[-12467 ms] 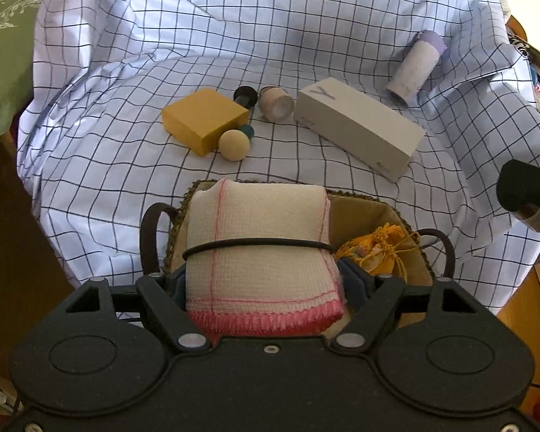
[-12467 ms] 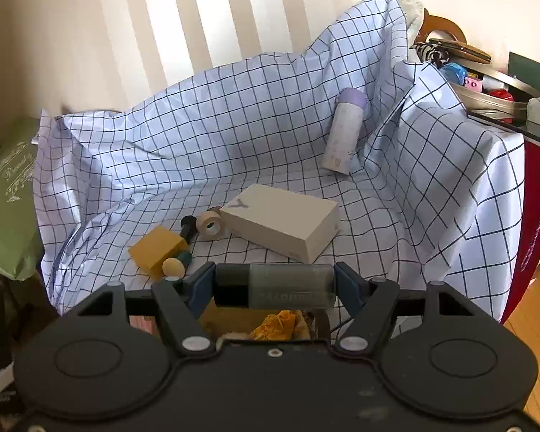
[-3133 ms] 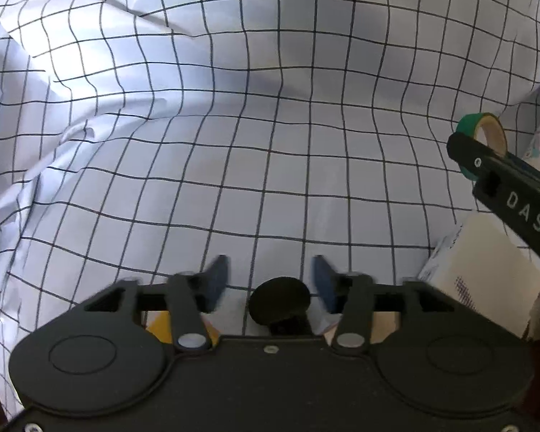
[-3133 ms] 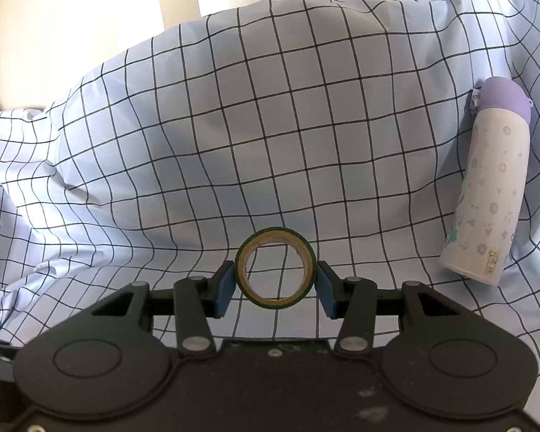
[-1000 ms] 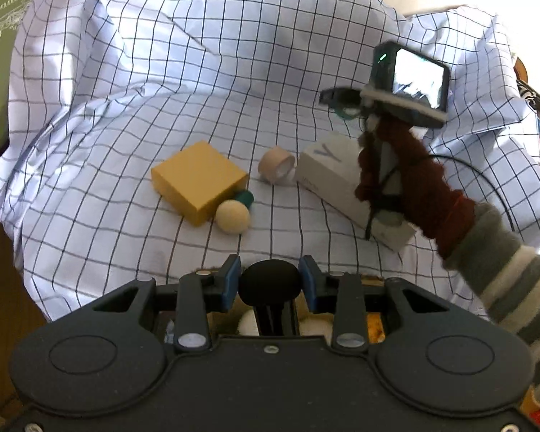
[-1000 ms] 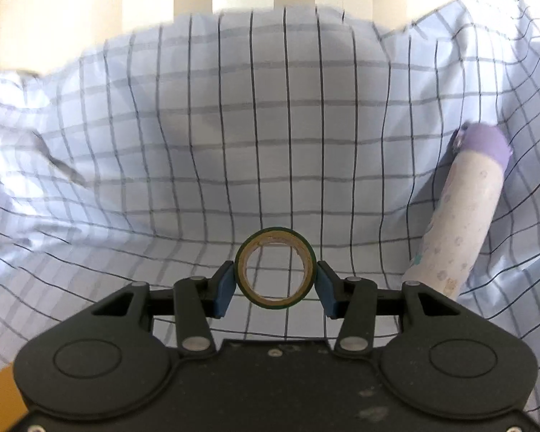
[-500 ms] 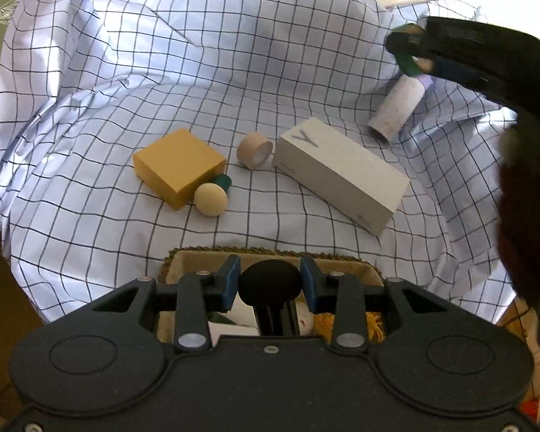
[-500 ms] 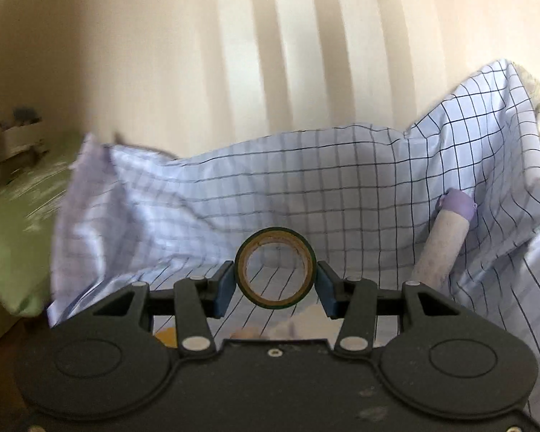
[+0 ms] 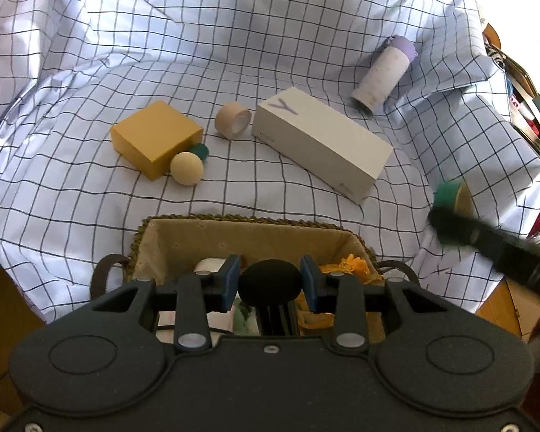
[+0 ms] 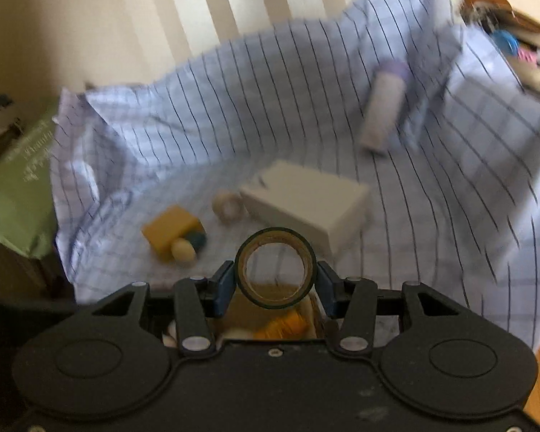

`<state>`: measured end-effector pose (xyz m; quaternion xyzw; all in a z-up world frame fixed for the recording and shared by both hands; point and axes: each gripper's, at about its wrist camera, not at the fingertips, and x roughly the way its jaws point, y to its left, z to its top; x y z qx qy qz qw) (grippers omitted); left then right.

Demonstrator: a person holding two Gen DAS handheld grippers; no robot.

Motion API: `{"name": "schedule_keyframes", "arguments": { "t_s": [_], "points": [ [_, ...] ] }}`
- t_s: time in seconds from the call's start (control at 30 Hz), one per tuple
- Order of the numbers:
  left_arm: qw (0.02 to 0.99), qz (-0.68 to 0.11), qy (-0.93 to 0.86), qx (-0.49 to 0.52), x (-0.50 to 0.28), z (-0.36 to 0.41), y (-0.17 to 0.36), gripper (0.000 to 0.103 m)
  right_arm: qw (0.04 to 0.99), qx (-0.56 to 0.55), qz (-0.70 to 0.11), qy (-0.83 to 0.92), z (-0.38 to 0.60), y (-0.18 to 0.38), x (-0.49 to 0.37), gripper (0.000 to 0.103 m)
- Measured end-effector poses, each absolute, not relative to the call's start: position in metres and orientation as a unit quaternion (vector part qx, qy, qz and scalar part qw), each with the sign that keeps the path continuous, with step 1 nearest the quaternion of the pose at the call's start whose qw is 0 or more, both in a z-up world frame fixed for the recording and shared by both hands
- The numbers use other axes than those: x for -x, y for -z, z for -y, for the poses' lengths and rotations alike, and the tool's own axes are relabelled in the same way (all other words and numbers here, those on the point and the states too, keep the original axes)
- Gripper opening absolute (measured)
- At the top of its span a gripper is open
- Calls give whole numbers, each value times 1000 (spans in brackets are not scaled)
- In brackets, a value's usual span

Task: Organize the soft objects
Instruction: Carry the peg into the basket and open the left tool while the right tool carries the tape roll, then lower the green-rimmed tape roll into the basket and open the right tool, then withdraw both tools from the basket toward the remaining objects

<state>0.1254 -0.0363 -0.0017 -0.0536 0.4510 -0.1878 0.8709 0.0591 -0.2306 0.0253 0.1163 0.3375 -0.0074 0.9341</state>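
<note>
Your left claw (image 9: 270,282) pinches a black ball (image 9: 270,282) above the basket (image 9: 241,232); your right claw (image 10: 275,282) pinches a green tape roll (image 10: 275,268).

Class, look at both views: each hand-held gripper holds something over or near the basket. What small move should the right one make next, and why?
Probably bring the right hand-held gripper down over the basket and release there. Its jaws grip the tape roll, and the basket's lining and orange pouch show just below it. The left hand-held gripper, shut on a black object, already hangs over the basket.
</note>
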Motion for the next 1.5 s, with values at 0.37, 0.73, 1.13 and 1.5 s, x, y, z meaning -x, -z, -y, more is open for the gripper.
{"name": "schedule_keyframes", "arguments": {
  "t_s": [0.37, 0.73, 1.13, 1.5],
  "points": [
    [878, -442, 178, 52, -125, 42, -1, 69, 923, -125, -363, 10, 232, -14, -55, 47],
    [884, -442, 138, 56, -131, 26, 2, 69, 917, -105, -383, -39, 211, -12, -56, 47],
    [880, -455, 120, 59, -133, 17, 9, 69, 916, -96, -382, -68, 198, -14, -57, 60],
    [876, -465, 111, 60, -131, 13, 16, 70, 911, -94, -397, -62, 195, -8, -58, 64]
  ]
}}
